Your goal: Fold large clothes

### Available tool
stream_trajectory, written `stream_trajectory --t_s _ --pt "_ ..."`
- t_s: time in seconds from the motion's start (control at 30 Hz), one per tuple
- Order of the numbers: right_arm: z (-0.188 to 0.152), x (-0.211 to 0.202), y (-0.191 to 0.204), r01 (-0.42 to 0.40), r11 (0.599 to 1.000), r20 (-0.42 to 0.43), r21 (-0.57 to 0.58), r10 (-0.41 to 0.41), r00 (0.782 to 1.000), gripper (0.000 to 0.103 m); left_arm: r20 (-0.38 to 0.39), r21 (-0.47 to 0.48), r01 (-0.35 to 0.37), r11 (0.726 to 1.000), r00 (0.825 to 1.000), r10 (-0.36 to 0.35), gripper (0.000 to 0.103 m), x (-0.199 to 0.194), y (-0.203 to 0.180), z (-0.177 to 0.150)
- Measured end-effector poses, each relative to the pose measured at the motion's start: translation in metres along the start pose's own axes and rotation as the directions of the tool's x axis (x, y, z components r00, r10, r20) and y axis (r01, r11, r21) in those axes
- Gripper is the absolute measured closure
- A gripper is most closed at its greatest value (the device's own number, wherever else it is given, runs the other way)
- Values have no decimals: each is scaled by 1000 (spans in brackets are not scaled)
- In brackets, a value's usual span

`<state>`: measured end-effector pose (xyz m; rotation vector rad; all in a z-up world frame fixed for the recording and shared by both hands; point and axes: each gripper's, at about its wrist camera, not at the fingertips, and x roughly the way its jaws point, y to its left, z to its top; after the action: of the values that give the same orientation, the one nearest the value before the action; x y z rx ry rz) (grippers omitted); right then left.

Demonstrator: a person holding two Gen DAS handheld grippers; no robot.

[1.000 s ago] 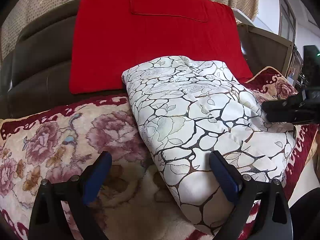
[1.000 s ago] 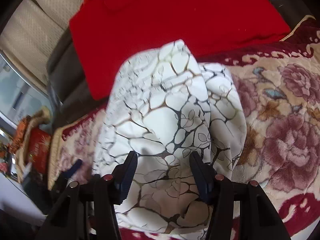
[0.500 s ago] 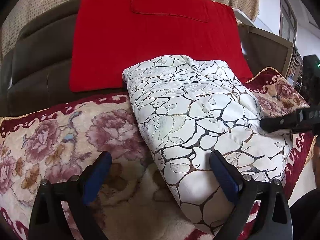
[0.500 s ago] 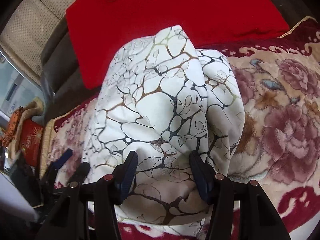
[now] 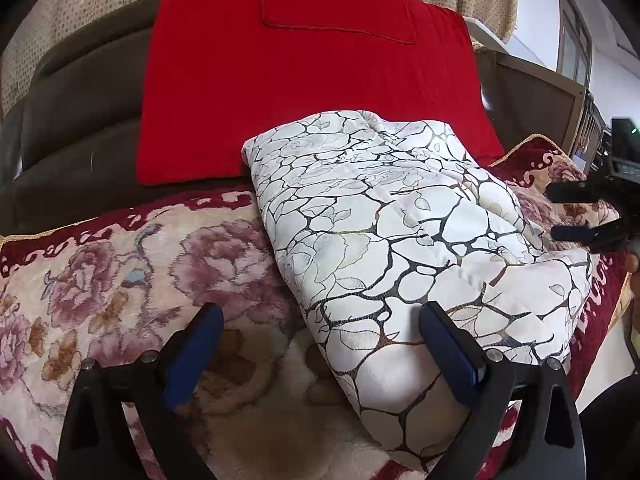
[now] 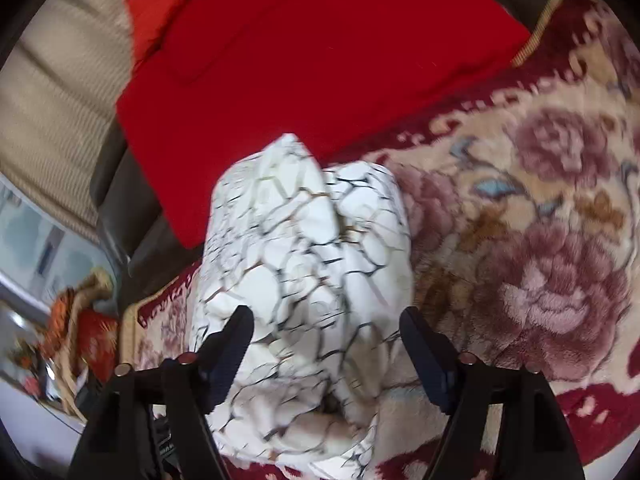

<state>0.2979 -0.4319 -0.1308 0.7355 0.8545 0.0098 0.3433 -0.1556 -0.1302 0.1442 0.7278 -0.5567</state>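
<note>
Since a second ago the right tongs (image 6: pixel 326 344) have let go: their jaws, then pinched narrow on the white quilted garment (image 5: pixel 400 240), now stand wide with nothing between them, and the blur in the right wrist view suggests they are pulling back. From the left wrist view they show at the far right edge (image 5: pixel 576 216), just off the garment's side instead of lying on it.

Left tongs (image 5: pixel 320 344) are spread wide too and grip nothing; one fingertip (image 5: pixel 444 332) sits over the garment's near end, the other over the floral blanket (image 5: pixel 100 280) beside it.

That garment, printed with dark cracked lines, lies as a thick folded bundle on the floral blanket covering the sofa seat, its far end against the red cushion cover (image 5: pixel 304 80) on the dark backrest (image 5: pixel 72 120). It lies lengthwise, probably so each tool can work one end.

Judging by the compact, layered shape, the folding looks close to done. With both tools empty, the likely remaining work is squaring the edges; the puffy filling may spring the top layer open if left unpressed.
</note>
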Motion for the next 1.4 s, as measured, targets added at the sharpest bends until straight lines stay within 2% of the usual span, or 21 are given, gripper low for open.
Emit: stream_trajectory --t_s 0.1,0.2,0.3,0.4,0.47,0.53,0.7,0.8,0.9,1.03,1.23,1.4 --pt "6 18 -17 -50 997 -51 56 53 997 23 -7 -4 14 1000 1000 -14 5 2 1 2" --pt "8 34 -31 -62 993 -85 103 71 994 23 -24 -29 48 998 999 -49 5 6 5 4" --pt "8 45 -39 -94 988 -104 119 107 989 21 -59 -86 136 987 988 -142 5 11 12 7" --pt "10 47 -42 -124 987 -107 106 135 985 21 -82 -182 259 949 957 -277 5 18 21 9" --pt "10 47 -43 -141 985 -107 101 152 983 19 -91 -228 333 915 928 -361 5 23 22 10" --pt "8 47 -45 -145 985 -116 93 155 981 18 -88 -256 376 890 908 -409 5 26 21 11" --pt "5 49 -51 -201 972 -121 120 216 969 18 -86 -312 406 859 888 -452 3 34 21 11" --pt "4 60 -51 -221 965 -146 141 241 959 18 -101 -359 422 833 869 -484 3 43 25 9" --pt "4 71 -48 -246 958 -160 150 269 950 11 -110 -398 441 804 847 -519 3 52 29 6" --pt "3 75 -43 -283 949 -145 141 302 942 5 -119 -426 447 787 834 -539 3 60 30 5" --pt "7 80 -48 -341 927 -113 156 360 926 4 -111 -492 456 742 812 -573 2 70 36 3" --pt "13 88 -39 -378 919 -125 111 391 912 4 -96 -535 461 708 799 -593 2 77 39 3"
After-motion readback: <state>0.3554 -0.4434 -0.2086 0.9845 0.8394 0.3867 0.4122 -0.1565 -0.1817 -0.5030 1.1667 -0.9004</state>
